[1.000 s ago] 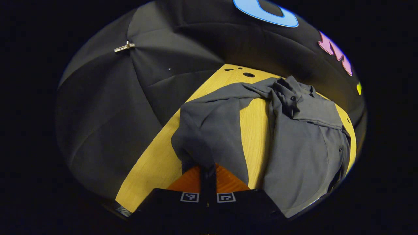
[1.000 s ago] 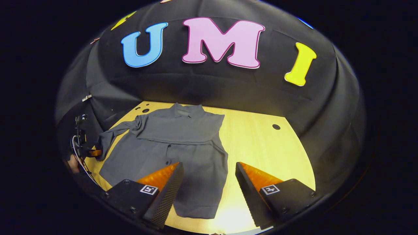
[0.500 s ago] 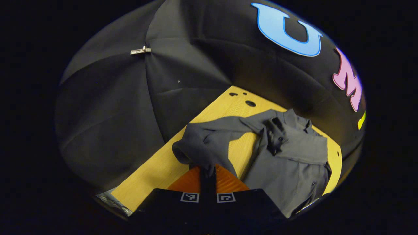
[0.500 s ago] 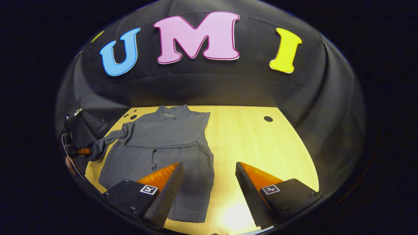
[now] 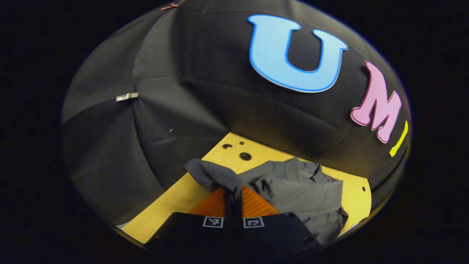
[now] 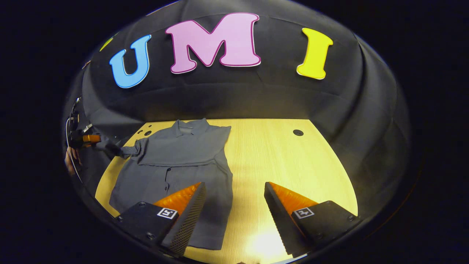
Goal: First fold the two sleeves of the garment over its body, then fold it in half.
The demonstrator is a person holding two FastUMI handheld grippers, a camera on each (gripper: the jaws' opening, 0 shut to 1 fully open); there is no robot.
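A grey button shirt (image 6: 179, 161) lies flat on the wooden table (image 6: 285, 161), collar toward the back wall. One sleeve lies folded across its chest (image 6: 183, 154). My left gripper (image 5: 233, 193) is shut on the end of the other sleeve (image 5: 209, 175) and holds it lifted above the table's left side. From the right gripper view, that gripper (image 6: 89, 138) is at the far left, with the sleeve (image 6: 117, 149) stretched out from the shoulder. My right gripper (image 6: 234, 198) hangs open over the shirt's lower right edge, touching nothing.
The table has round holes at its back left (image 5: 244, 156) and back right (image 6: 298, 132). Black cloth walls close in the back and both sides. A metal clip (image 5: 126, 96) pins the cloth on the left wall. Bare wood lies to the right of the shirt.
My left gripper has risen and pulled the sleeve end up and outward, so the sleeve now stretches straighter from the shoulder. The right gripper has barely shifted and stays open.
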